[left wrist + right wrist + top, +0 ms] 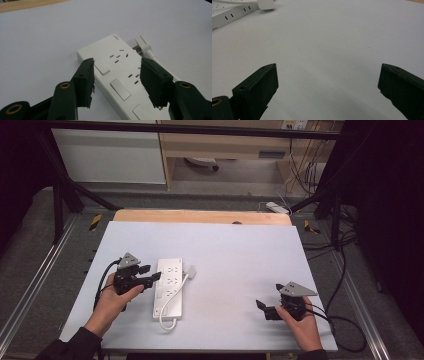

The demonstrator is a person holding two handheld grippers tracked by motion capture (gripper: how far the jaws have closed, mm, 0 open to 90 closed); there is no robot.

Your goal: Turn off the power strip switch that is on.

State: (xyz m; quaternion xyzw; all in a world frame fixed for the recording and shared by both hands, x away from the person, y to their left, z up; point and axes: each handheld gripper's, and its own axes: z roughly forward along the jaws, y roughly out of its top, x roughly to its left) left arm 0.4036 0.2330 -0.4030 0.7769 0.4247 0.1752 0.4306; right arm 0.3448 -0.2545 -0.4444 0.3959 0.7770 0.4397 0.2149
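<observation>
A white power strip (168, 287) lies lengthwise on the left half of the table, its white cord looping round the near end and back up its right side to the plug (190, 270). My left gripper (151, 273) is open at the strip's left edge. In the left gripper view the jaws straddle the strip (117, 75), over its switches and sockets, and the plug (142, 43) lies beyond. My right gripper (264, 309) is open and empty near the front right; its own view (328, 67) has bare table between the jaws, with the strip (229, 15) far off.
The pale board (240, 255) covers the table, with a wooden strip (200, 216) along its back edge. Black cables (345, 325) trail off the right side. Another white power strip (277, 207) lies on the floor behind the table.
</observation>
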